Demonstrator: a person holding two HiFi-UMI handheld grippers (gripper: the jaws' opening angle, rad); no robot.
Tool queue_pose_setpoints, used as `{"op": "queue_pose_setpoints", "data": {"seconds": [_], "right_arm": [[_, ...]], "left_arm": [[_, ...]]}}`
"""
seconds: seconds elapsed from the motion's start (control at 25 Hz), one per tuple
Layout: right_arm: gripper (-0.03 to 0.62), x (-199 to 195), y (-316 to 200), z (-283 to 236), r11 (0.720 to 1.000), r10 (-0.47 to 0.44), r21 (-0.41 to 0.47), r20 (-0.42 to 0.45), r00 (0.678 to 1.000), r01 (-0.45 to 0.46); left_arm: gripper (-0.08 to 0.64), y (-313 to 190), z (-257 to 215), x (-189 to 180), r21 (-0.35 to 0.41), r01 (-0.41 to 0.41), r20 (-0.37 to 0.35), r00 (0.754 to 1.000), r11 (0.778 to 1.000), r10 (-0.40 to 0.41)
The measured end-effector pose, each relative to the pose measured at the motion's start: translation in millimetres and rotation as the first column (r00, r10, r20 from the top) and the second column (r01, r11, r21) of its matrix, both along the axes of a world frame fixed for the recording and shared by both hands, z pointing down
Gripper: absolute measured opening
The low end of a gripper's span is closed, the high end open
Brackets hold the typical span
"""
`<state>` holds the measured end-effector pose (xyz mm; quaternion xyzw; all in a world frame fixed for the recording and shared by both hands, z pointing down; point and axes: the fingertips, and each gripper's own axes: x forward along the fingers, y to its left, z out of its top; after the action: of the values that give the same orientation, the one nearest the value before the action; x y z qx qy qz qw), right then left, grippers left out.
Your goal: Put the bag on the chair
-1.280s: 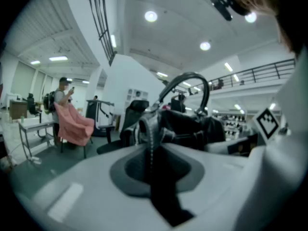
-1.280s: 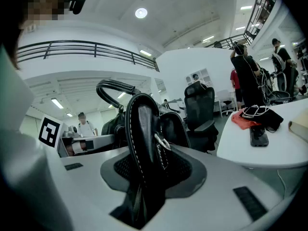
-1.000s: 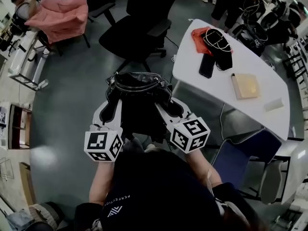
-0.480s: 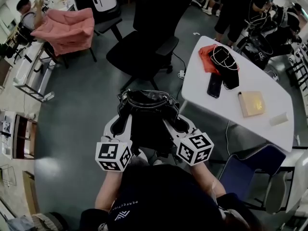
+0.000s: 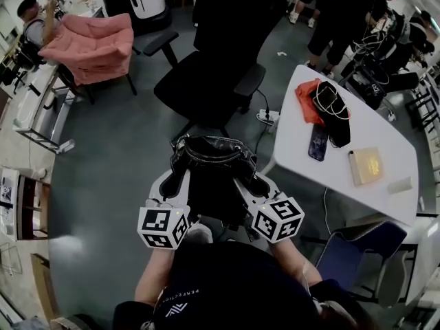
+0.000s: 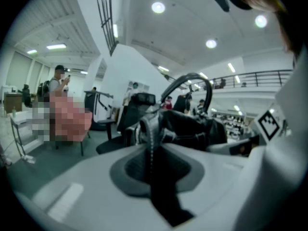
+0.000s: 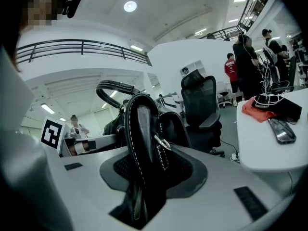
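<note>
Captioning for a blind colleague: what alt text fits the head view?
A person holds a black handbag clamped between the left hand-held gripper and the right hand-held gripper, facing a black office chair. A white table stands at right, a pink armchair at upper left.

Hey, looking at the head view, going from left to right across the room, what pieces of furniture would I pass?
pink armchair → black office chair → white table
</note>
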<state>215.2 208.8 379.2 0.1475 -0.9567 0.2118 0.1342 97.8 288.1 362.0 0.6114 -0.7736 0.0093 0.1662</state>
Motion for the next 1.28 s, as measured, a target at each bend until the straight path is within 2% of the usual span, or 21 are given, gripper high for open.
{"op": "queue_pose_setpoints", "data": {"seconds": [0.6,0.88,1.28], "right_arm": [[0.138,-129,0,9,1.0,0.001,-0.02,-0.011,1.0,-0.001],[0.138,-156,-12,11,0.999,0.019,-0.037,-0.004,1.0,-0.019],[0.138,-193,-75,17,0.998,0.009,-0.055,0.001,1.0,-0.009]], "left_arm": [[0.058,1,6,-129,-0.002,0.002,-0.008,1.0,1.0,-0.002],[0.058,-14,4,-158,-0.002,-0.03,0.015,0.999,1.0,0.03],[0.058,-80,13,-195,-0.022,-0.013,0.003,1.0,1.0,0.013]]}}
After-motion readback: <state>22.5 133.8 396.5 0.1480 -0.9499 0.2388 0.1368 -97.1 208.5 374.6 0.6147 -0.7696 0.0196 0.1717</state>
